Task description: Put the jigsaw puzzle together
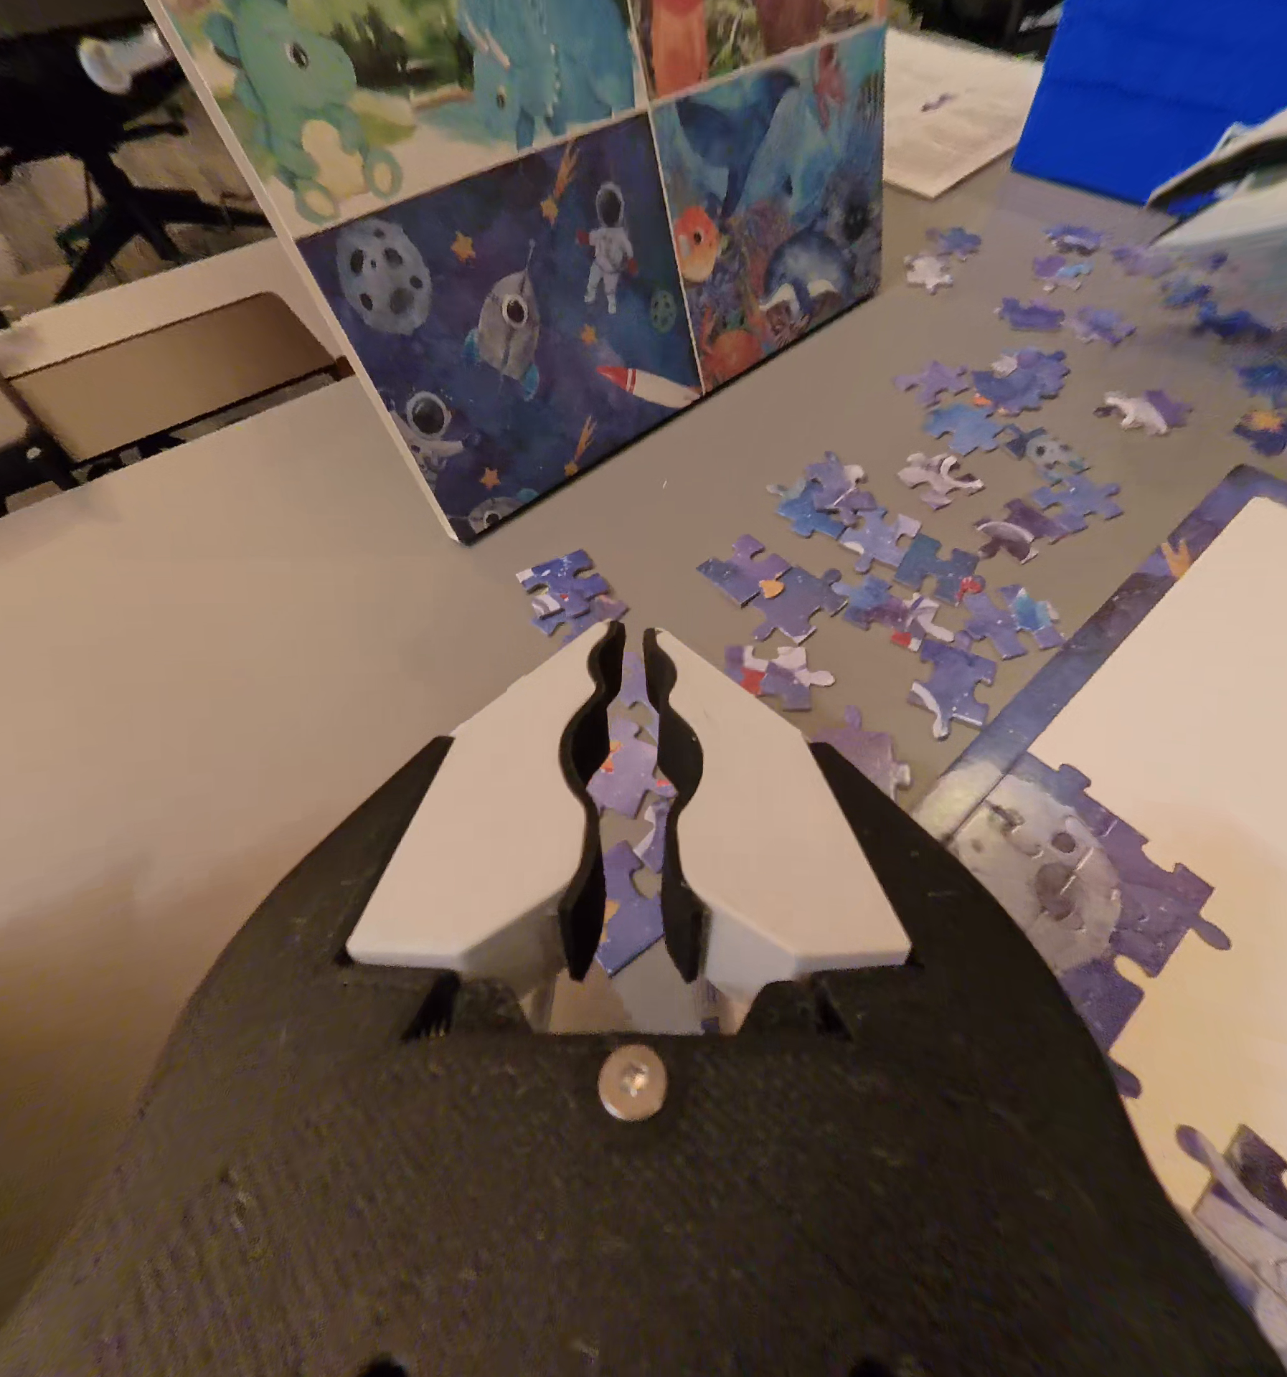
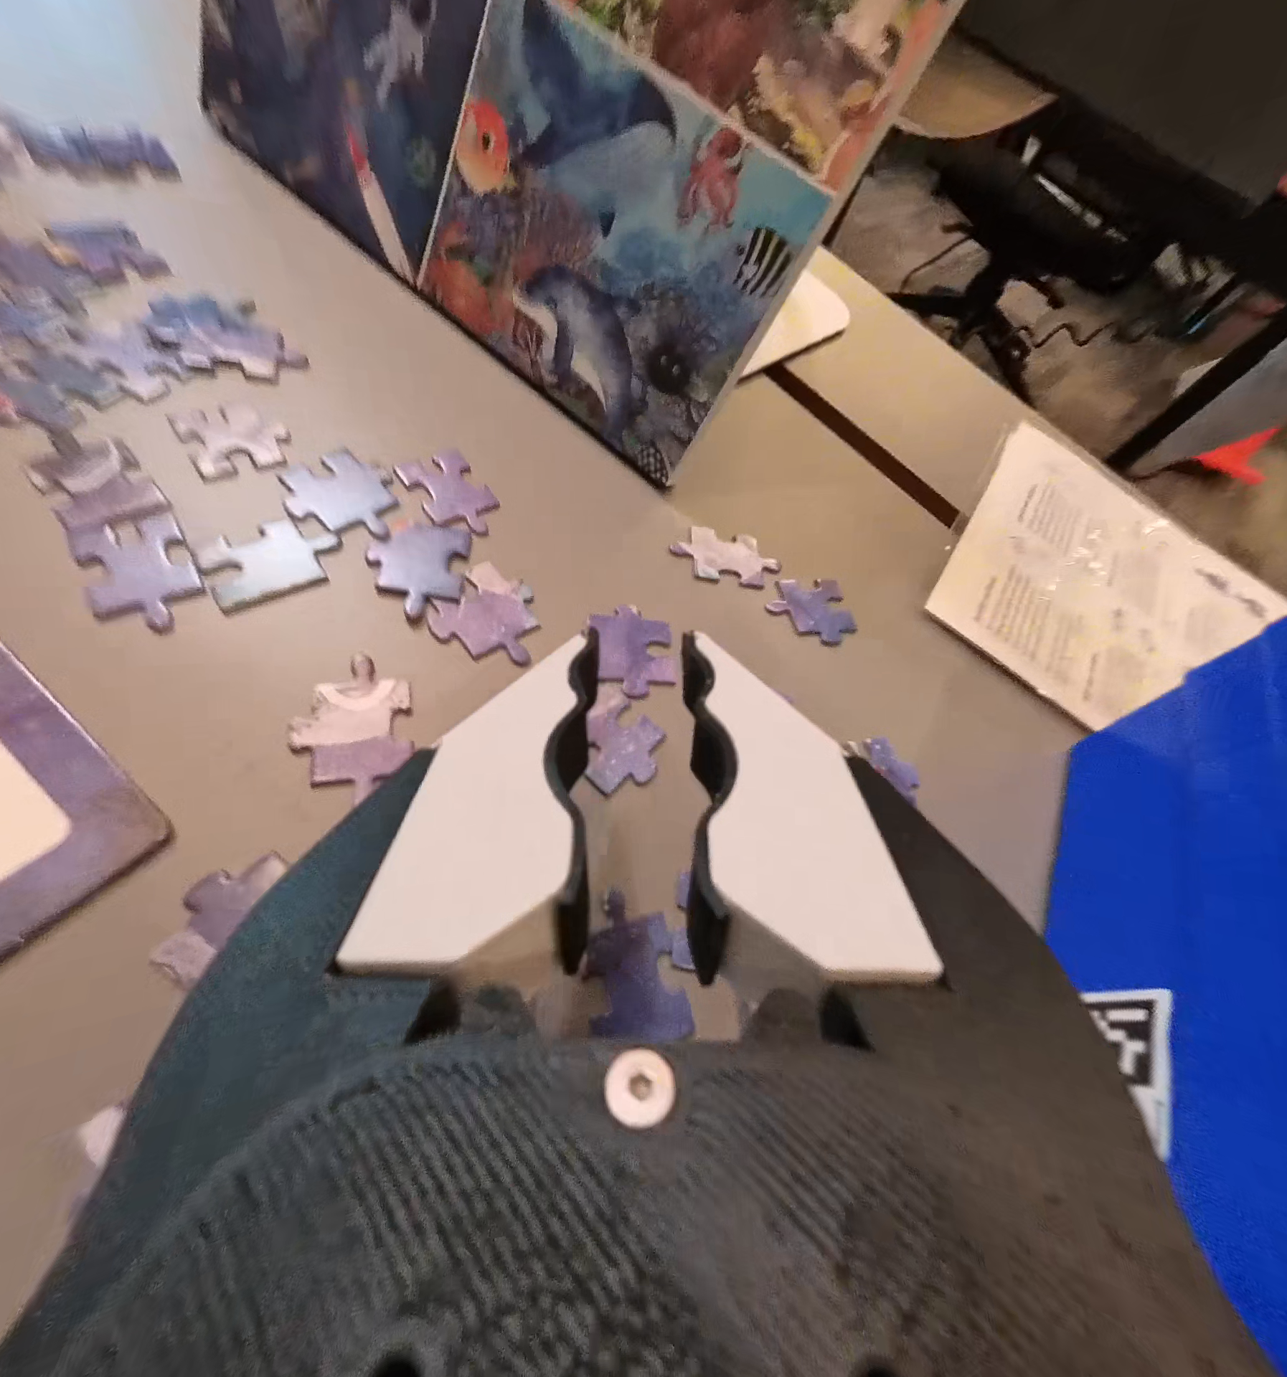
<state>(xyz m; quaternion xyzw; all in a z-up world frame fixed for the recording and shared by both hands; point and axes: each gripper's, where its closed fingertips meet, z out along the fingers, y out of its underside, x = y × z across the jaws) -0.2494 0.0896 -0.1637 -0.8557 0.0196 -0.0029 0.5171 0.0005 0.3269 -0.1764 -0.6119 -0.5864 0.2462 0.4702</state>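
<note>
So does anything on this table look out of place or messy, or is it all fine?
Mostly it is just scatter: loose purple puzzle pieces lie all over the grey table, some overlapping. The puzzle tray is nearly bare, with only a corner cluster fitted. Nothing looks damaged or spilled.
</note>
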